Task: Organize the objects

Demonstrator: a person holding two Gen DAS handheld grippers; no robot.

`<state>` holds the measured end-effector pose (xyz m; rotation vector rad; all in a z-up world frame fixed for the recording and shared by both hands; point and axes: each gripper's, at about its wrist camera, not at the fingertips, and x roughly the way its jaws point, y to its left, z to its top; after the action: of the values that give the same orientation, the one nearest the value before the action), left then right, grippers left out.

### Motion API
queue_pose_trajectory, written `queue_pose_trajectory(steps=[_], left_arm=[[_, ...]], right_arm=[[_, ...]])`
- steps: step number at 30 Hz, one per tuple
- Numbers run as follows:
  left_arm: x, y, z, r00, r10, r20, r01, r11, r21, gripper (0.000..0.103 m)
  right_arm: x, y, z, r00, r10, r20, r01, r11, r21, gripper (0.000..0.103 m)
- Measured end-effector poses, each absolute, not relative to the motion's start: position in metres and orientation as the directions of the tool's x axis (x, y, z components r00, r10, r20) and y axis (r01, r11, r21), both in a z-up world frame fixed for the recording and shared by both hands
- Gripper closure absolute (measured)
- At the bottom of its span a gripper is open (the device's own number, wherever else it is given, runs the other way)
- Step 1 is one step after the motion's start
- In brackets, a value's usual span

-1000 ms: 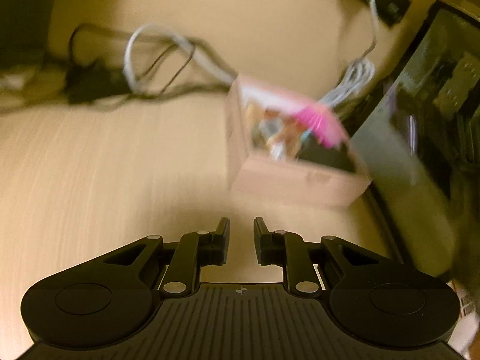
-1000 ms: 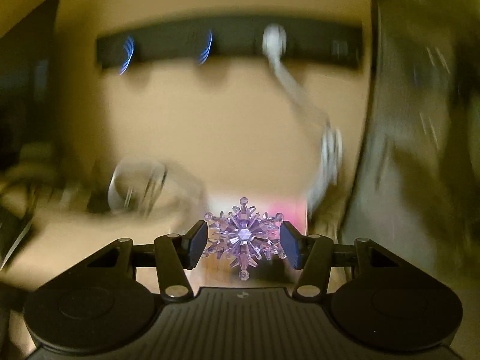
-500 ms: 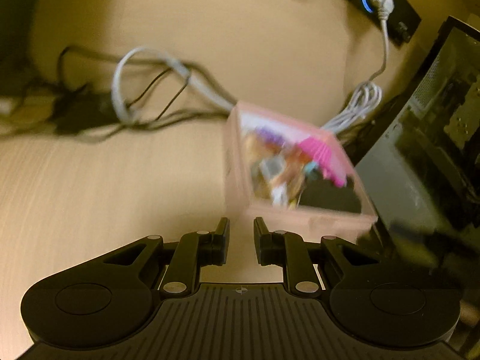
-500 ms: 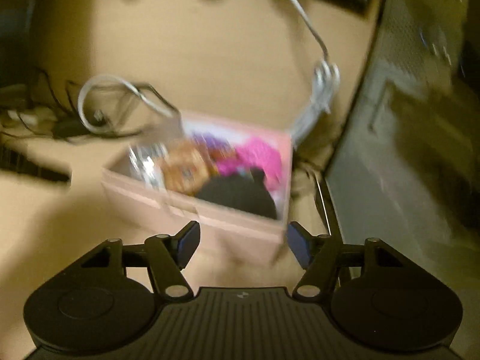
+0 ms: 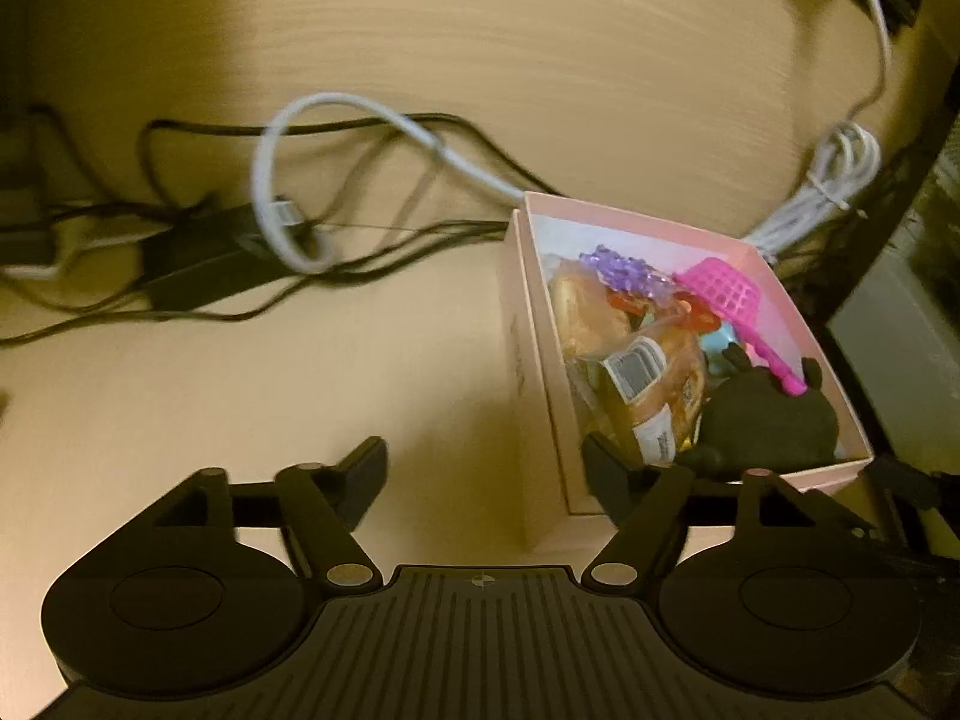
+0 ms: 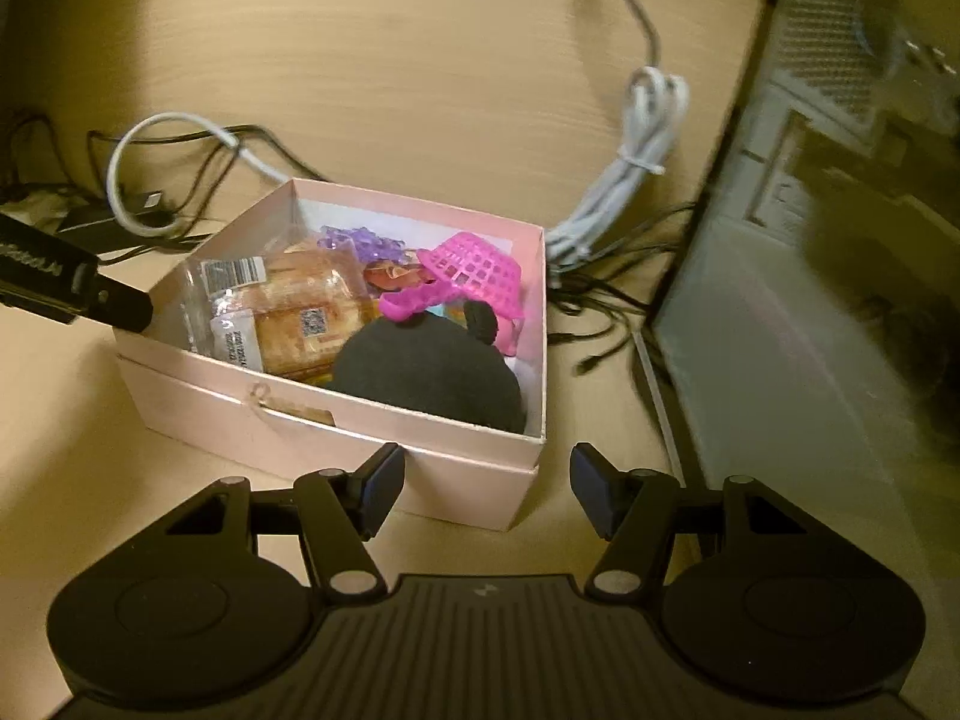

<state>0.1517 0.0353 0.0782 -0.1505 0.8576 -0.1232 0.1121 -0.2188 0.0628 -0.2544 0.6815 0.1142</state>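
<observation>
Box (image 6: 372, 450), pink and open-topped, sat at centre left of the right wrist view, its long axis running lower left to upper right. The right gripper (image 6: 485, 483) stood half open, empty, just before its near corner. The left gripper (image 5: 483, 477) had just been opening wide, straddling the box's left wall.

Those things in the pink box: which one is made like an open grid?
The bright pink basket, lying tipped over at the back of the pink box. The black plush and wrapped snacks are solid.
</observation>
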Motion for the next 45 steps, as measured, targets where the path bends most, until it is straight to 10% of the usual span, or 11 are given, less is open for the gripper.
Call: queue_pose_trajectory(steps=[10,17,28,45], left_arm=[[0.168,0.076,0.064,0.650,-0.174,-0.740,-0.010,0.972,-0.237,0.007],[0.104,0.072,0.089,0.725,-0.220,-0.653,0.106,0.972,-0.210,0.014],[-0.001,0.044,0.034,0.639,-0.223,-0.736,0.190,0.973,-0.130,0.015],[0.003,0.001,0.015,0.777,-0.003,-0.630,0.011,1.000,0.009,0.005]], right_arm=[[0.119,-0.175,0.054,0.766,-0.011,-0.642,-0.194,0.949,-0.247,0.041],[0.079,-0.177,0.069,0.749,-0.030,-0.662,-0.114,0.978,-0.173,0.000],[-0.011,-0.173,0.028,0.612,-0.048,-0.789,-0.072,0.991,-0.116,0.000],[0.017,-0.207,0.006,0.760,0.109,-0.641,-0.139,0.990,0.004,0.000]])
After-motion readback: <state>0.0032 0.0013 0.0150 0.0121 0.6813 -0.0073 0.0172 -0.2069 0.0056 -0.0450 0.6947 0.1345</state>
